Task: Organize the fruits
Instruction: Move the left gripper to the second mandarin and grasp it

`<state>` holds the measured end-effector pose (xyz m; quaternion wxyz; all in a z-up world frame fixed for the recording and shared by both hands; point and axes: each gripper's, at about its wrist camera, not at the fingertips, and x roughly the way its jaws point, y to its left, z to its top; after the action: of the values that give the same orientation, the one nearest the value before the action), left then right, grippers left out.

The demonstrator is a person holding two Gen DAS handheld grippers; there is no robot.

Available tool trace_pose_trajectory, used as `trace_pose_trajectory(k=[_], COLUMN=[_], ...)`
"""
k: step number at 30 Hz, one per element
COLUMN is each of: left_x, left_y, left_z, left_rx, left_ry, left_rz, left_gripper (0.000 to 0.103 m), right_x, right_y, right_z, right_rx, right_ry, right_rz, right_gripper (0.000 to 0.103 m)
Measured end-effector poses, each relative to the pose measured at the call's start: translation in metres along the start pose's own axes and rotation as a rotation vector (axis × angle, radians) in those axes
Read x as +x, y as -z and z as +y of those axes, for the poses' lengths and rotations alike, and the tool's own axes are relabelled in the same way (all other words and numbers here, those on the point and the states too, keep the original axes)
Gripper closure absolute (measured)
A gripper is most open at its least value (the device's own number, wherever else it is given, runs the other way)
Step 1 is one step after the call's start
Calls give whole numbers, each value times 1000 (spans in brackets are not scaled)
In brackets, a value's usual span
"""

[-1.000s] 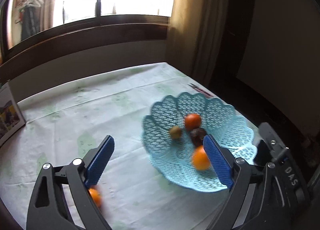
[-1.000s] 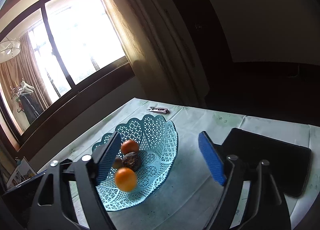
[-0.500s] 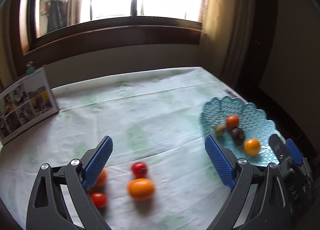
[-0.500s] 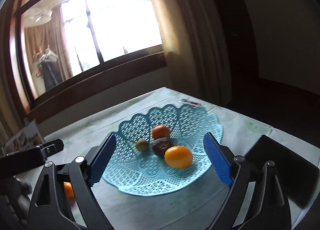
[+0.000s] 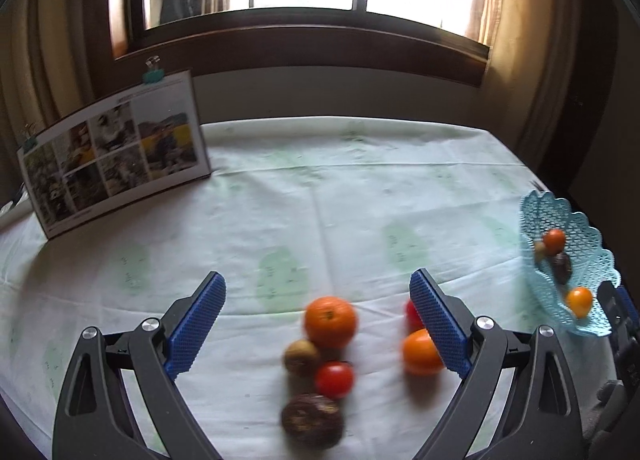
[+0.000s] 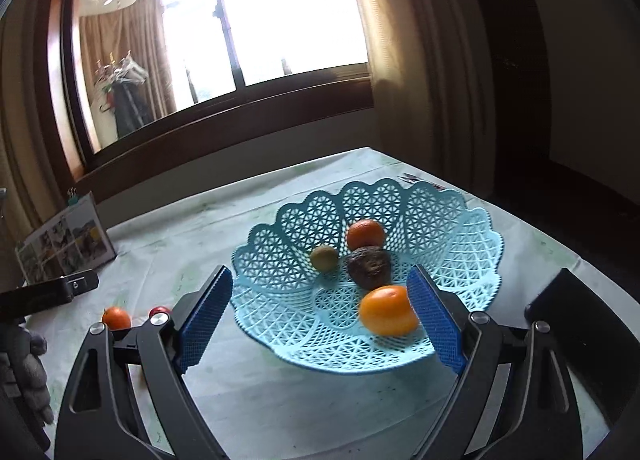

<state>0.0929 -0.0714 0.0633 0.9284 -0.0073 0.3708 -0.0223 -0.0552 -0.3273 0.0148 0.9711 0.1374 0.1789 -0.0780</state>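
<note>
My left gripper point(image 5: 316, 324) is open and empty above loose fruit on the tablecloth: an orange point(image 5: 330, 321), a small brown fruit point(image 5: 301, 356), a red tomato point(image 5: 334, 379), a dark wrinkled fruit point(image 5: 312, 420), an orange fruit point(image 5: 420, 352) and a red one point(image 5: 412, 310) partly behind the right finger. My right gripper point(image 6: 320, 316) is open and empty over the light-blue lattice basket point(image 6: 452, 256), which holds an orange point(image 6: 365, 234), a green fruit point(image 6: 324, 257), a dark wrinkled fruit point(image 6: 369, 266) and an orange fruit point(image 6: 387, 310). The basket also shows in the left wrist view point(image 5: 580, 260).
A photo calendar point(image 5: 116, 156) stands at the table's back left. A black flat object point(image 6: 592, 336) lies right of the basket. A small item point(image 6: 420, 180) lies behind the basket. The window wall runs behind the table. The left gripper's body point(image 6: 48, 292) shows at the left.
My left gripper has swung left from the basket to the loose fruit, which now lies between its fingers. My right gripper has turned to face the basket squarely.
</note>
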Motion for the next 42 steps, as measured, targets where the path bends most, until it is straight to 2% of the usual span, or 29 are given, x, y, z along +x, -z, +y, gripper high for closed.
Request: trace_pose_trajectory(k=[10,13,16,24,27,33,42], left_x=[28,38,45,57,56,46,15], left_y=[16,19,21,25,25,23,5], left_z=[-9,-10,-9,-7,-9,-10,5], left_rx=[90,99,95,80,88,94,31], left_ry=[-1,-1,-1,46,53,53,70], left_rz=[90,117,134,188,177,137,63], left_gripper=[11,20,23,59,63,64,64], right_x=[5,5,5,6,6,5,4], right_y=[2,1,1,2,2,2,3], right_z=[3,2,3,3,3,4,10], right_rx=[-10,-10,-11,-14,-14,-23,-50], right_ry=[-10,-12,-12,-11,-11,-20,-6], right_rz=[21,23,24,30,30,22,19], right_gripper=[13,13,13,13,13,13,13])
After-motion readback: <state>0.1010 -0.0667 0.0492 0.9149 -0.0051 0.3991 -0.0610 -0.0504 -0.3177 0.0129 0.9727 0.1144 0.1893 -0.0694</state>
